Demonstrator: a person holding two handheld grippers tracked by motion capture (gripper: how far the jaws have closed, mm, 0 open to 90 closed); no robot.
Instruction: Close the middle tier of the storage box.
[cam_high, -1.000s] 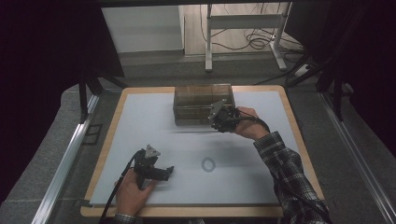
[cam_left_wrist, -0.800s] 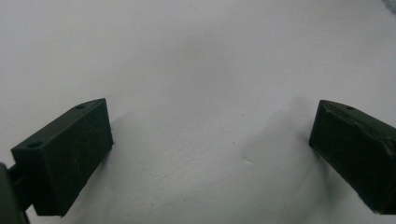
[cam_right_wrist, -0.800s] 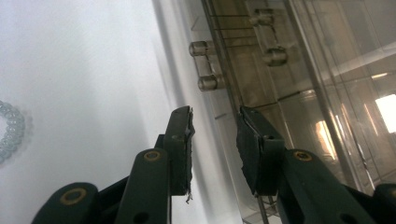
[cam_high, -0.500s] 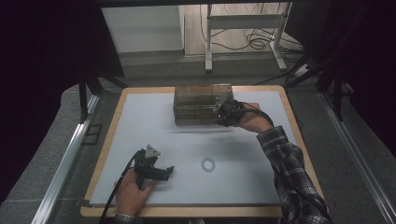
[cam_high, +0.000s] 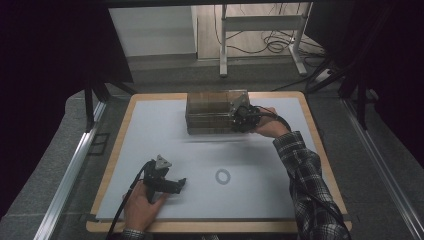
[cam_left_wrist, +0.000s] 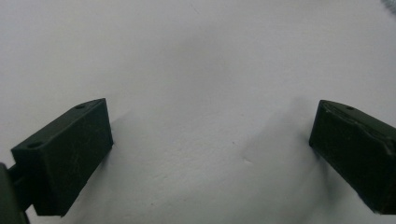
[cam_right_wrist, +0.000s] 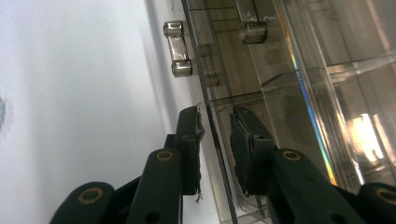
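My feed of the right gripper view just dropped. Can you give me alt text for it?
The right hand-held gripper straddles a thin clear panel of a transparent box; its jaws have just been closing, with slight gaps on both sides. A small metal hinge sits farther along that edge, white table surface beside it.

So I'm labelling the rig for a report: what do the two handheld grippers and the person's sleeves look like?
Both are black, pistol-shaped tools. The left gripper carries a grey three-cornered plate on top and trails a black cable; its jaws are blocky black pads. The right gripper has black linkage arms with brass-coloured rivets and worn pad edges. The right sleeve is dark plaid.
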